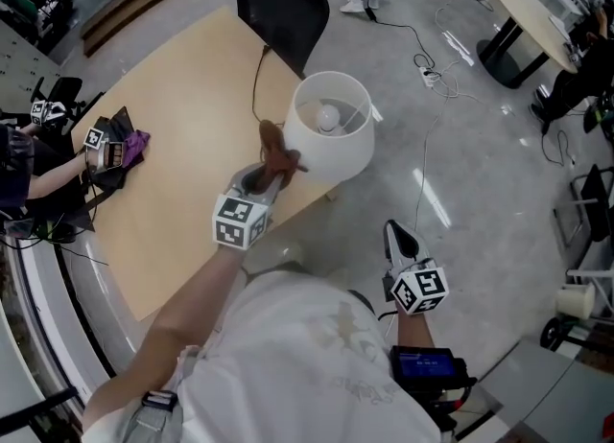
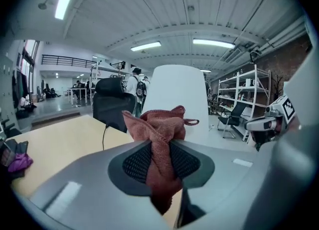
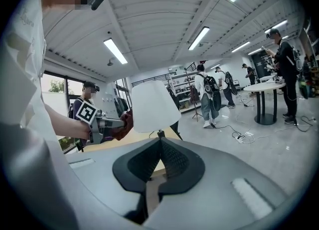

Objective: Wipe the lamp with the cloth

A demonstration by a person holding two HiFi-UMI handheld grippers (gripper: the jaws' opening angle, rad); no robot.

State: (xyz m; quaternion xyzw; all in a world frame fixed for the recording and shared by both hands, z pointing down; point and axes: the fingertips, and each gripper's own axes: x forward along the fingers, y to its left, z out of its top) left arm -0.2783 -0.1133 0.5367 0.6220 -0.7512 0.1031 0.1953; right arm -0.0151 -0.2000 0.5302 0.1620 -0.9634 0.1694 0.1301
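The left gripper [image 1: 272, 172] is clamping the red cloth [image 1: 278, 151] just beside the shade of the lamp [image 1: 331, 139]; the right gripper [image 1: 397, 234] is hovering apart from the lamp, jaws pressed together, empty

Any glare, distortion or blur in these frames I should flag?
Head view: sharp, light streaks glare on the floor, lamp shade near blown out. Left gripper view: fisheye, dark corners, cloth sharp. Right gripper view: same fisheye, ceiling lights clipped.
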